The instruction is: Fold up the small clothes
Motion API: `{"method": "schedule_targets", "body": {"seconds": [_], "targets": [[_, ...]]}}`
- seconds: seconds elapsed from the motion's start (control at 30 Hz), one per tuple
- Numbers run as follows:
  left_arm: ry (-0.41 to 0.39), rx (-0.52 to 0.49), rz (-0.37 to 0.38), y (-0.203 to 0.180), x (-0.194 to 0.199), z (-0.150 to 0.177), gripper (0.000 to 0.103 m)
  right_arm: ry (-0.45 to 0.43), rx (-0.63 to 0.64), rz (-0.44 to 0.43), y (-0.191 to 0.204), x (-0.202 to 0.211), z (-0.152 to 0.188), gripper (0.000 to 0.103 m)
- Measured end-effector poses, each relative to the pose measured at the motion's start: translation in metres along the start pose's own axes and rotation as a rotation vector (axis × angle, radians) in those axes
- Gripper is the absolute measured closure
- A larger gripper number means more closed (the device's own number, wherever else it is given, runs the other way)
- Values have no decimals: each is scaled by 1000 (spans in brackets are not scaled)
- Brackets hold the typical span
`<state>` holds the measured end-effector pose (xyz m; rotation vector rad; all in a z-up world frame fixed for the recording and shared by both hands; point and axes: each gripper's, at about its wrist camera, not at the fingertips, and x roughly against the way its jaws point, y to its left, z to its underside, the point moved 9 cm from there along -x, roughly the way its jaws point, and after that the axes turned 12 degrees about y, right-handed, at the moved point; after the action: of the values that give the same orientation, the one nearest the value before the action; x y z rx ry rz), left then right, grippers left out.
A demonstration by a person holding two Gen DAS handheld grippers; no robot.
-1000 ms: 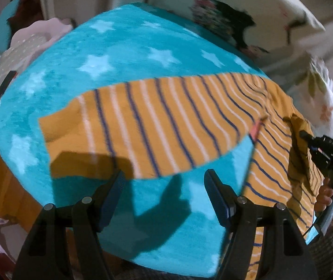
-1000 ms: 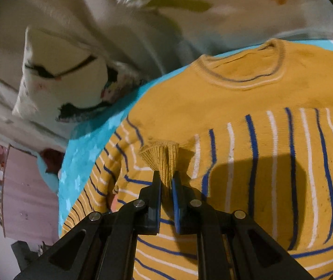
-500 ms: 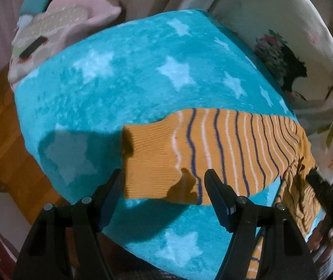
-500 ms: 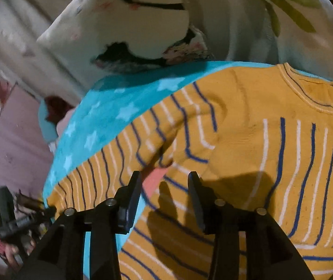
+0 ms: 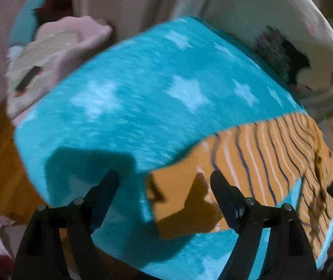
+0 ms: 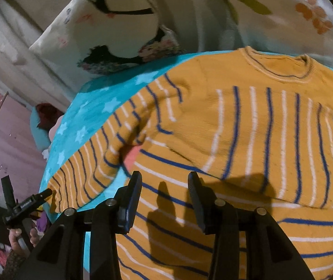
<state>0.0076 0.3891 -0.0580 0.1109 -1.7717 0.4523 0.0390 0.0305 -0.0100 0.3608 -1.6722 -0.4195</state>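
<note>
One knitted orange striped sweater [image 6: 248, 126] on one plush star-patterned blanket [image 5: 143, 88]; left gripper [image 5: 164, 186] and right gripper [image 6: 164, 186] apart, empty.

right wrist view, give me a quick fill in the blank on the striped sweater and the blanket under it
The mustard knitted sweater has blue and ____ stripes.
It lies on a turquoise fleece blanket printed with pale ____.
Nothing sits between the pads of the right gripper, whose jaws, just opened, stand ____.
The sweater's one outstretched sleeve has a plain, unstriped ____.

Missing words: white; stars; open; cuff
</note>
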Motion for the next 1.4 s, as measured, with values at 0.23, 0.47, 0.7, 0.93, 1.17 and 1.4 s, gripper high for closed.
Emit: {"method": "schedule_targets", "body": {"seconds": [0.23, 0.47, 0.7, 0.93, 1.17, 1.4], "targets": [[93, -126, -21, -31, -9, -5, 96, -28, -83, 42, -20, 4, 2, 58], [-33, -47, -36, -23, 45, -80, 97, -98, -135, 52, -39, 30, 5, 58], [-130, -121, 94, -120, 106, -94, 97, -169, -222, 15, -87, 66, 17, 58], [-52, -314, 300, -299, 111, -37, 97, -227, -299, -48, -150, 111, 41, 58], [108, -496, 430, -490, 58, 60, 97, -283, -373, -23, -228, 164, 80, 58], [282, -566, 417, -583, -35, 149, 89, -310, -451, 31, -296, 201, 114, 58]]}}
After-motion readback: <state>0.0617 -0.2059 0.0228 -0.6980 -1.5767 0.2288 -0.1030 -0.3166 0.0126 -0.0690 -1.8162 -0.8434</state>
